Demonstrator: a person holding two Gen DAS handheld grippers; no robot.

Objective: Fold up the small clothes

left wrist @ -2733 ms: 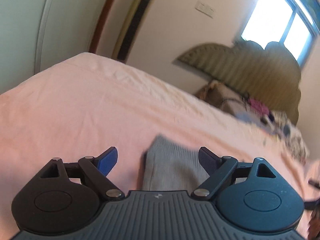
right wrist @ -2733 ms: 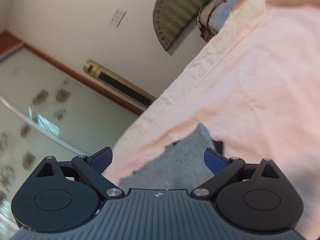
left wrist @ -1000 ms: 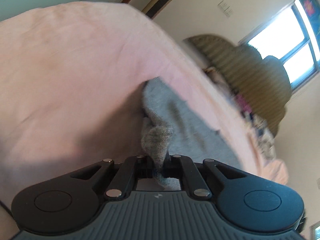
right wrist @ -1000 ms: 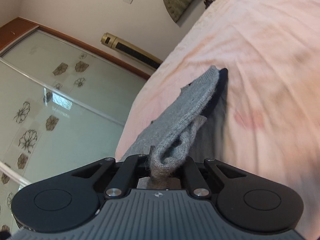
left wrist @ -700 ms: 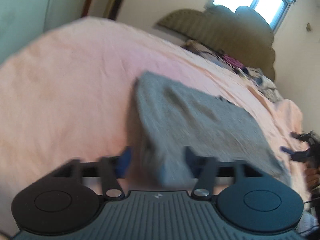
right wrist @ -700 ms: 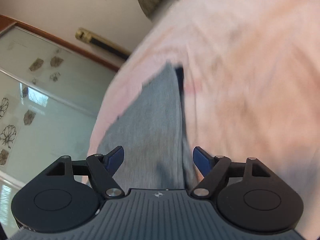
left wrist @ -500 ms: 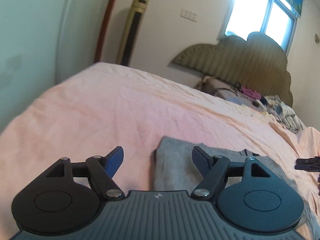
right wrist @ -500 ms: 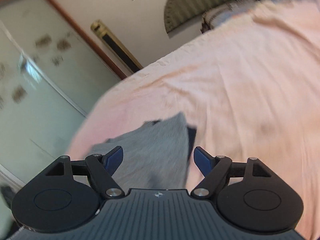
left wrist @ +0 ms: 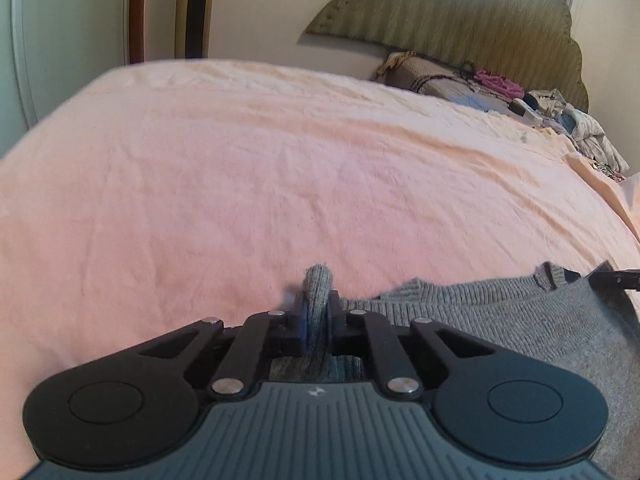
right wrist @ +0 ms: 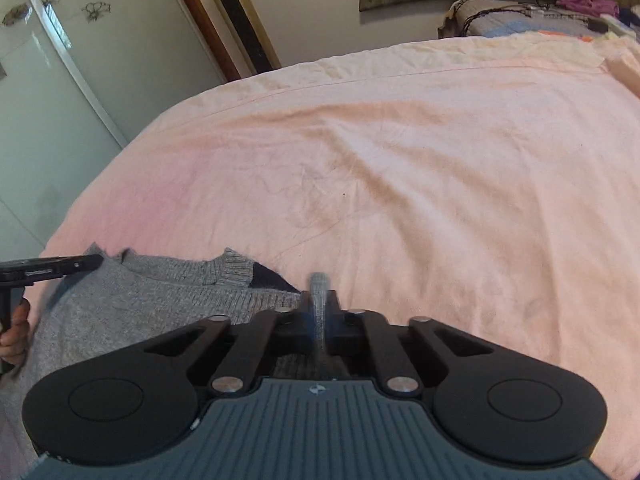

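A grey knit sweater (left wrist: 500,316) lies on the pink bed sheet (left wrist: 280,168). My left gripper (left wrist: 318,312) is shut on a pinched fold of the sweater's left edge, and the cloth spreads away to the right. In the right wrist view the same sweater (right wrist: 132,300) spreads to the left, with a dark patch (right wrist: 268,280) at its collar. My right gripper (right wrist: 320,312) is shut on a fold of its right edge. Each gripper shows at the side of the other's view, the right one (left wrist: 616,280) and the left one (right wrist: 48,266).
A padded headboard (left wrist: 460,24) stands at the far end, with a heap of pillows and loose clothes (left wrist: 520,100) below it. A glass wardrobe door (right wrist: 48,80) and a tall gold column (right wrist: 240,16) stand past the bed's left edge.
Half a second ago both grippers were open above the flat sweater. Now both are shut on pinched folds at its two near edges, low on the bed.
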